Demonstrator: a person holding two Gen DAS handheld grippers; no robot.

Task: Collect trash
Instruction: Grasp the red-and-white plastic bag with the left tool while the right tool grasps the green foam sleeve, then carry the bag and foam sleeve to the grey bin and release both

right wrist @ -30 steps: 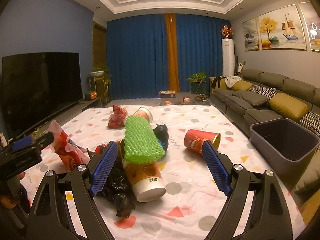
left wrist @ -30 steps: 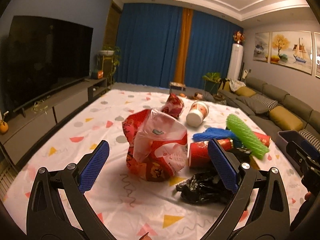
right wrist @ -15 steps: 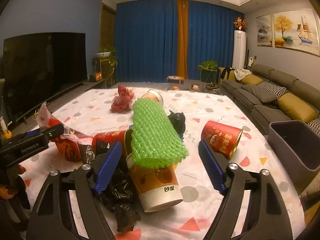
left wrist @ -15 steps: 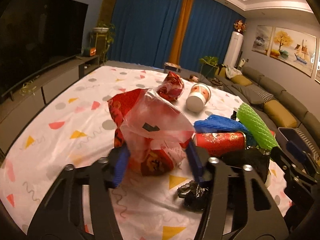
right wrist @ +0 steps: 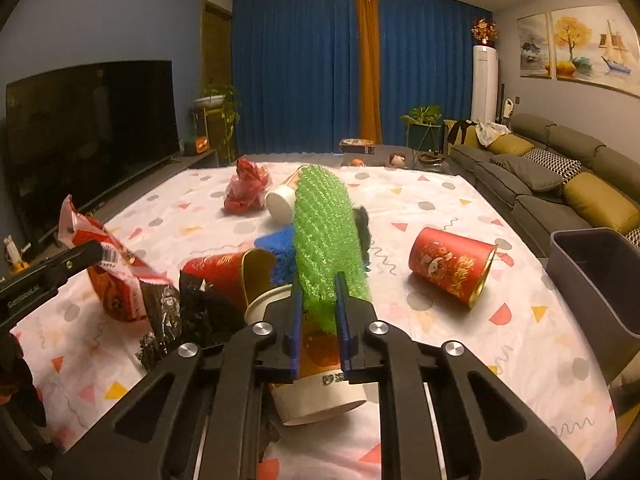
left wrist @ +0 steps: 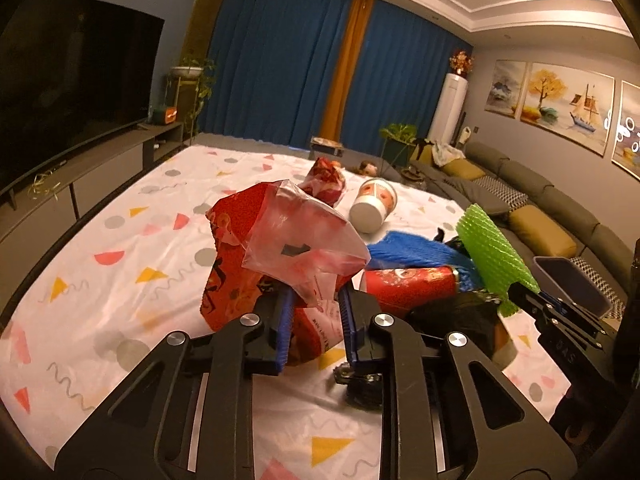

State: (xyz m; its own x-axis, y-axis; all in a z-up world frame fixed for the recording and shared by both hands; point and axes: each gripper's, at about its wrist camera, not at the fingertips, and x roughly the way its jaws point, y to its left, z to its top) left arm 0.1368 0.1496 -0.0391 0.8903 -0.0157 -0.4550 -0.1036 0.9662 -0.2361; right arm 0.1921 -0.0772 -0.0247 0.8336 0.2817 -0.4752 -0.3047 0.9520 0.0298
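A pile of trash is lying on a table covered by a white tablecloth (left wrist: 120, 280) printed with coloured triangles and dots. Near its left side, a crumpled red snack bag (left wrist: 256, 264) with a clear plastic flap is standing up from the cloth, and the left gripper (left wrist: 314, 332) is closing on its lower edge, the blue pads pressing the wrapper between them. Just to the right, a green foam fruit net (right wrist: 326, 240) is lying on top of an orange paper cup (right wrist: 320, 376) tipped on its side, and the right gripper (right wrist: 318, 328) is closing on the near end of the net, pinching it between its blue pads. Beside these, a crumpled black plastic bag (right wrist: 180, 320), a red paper cup (right wrist: 224, 276) on its side and a blue foam net (right wrist: 280, 252) are crowding together, touching one another. A second red paper cup (right wrist: 452, 272) is lying on its side apart to the right. Farther back, a small crumpled red wrapper (right wrist: 246, 188) is sitting just beside a white paper cup (left wrist: 374, 208) on its side. A grey bin (right wrist: 600, 276) is standing off the table's right edge, in front of a grey sofa (right wrist: 560, 168) with mustard cushions. A dark television (right wrist: 92, 128) is filling the left wall, and blue curtains (right wrist: 296, 72) are hanging at the far end of the room.
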